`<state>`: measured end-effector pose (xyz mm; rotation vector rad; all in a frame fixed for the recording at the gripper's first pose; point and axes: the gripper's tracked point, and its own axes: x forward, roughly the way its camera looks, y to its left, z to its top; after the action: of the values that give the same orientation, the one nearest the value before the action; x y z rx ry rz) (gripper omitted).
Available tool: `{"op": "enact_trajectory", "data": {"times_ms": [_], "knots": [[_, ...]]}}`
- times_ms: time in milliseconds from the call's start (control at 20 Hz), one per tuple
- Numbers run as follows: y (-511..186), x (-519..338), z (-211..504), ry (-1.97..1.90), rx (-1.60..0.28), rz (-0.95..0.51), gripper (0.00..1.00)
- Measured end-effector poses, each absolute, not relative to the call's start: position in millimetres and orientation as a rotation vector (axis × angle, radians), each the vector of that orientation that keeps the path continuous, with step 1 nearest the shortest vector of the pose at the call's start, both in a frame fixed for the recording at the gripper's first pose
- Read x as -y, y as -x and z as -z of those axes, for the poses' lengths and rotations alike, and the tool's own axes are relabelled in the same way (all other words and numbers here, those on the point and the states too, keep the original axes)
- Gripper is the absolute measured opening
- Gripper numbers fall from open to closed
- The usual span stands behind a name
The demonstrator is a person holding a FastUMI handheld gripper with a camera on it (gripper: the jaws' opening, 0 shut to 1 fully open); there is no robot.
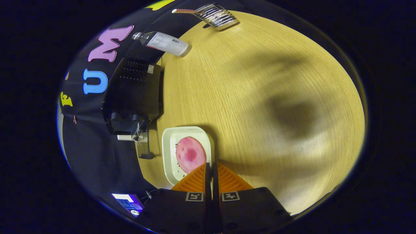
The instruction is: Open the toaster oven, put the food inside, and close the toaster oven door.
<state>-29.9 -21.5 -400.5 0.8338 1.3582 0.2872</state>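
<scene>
A round pink slice of food (190, 154) lies in a white square plate (169, 152) on the wooden table. My gripper (209, 167) is shut, its two fingers pressed together on the plate's rim beside the food, with a strip of rim showing between them. The black toaster oven (135, 94) stands just beyond the plate, against the booth wall. Its glass door (143, 146) hangs open next to the plate's far edge. The oven's inside is hidden from this angle.
A clear plastic bottle (165, 43) with a white label lies beside the oven at the table's edge. A metal wire rack (218, 15) sits farther off at the table's rim. A lit screen (128, 203) shows near the gripper's body.
</scene>
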Motion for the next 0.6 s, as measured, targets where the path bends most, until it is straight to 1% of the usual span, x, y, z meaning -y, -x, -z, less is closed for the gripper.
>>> {"op": "enact_trajectory", "data": {"times_ms": [250,600], "knots": [[42,-11,355,-0.912,-1.267,-0.26,0.05],[62,-84,298,-0.896,-1.183,-0.274,0.05]]}}
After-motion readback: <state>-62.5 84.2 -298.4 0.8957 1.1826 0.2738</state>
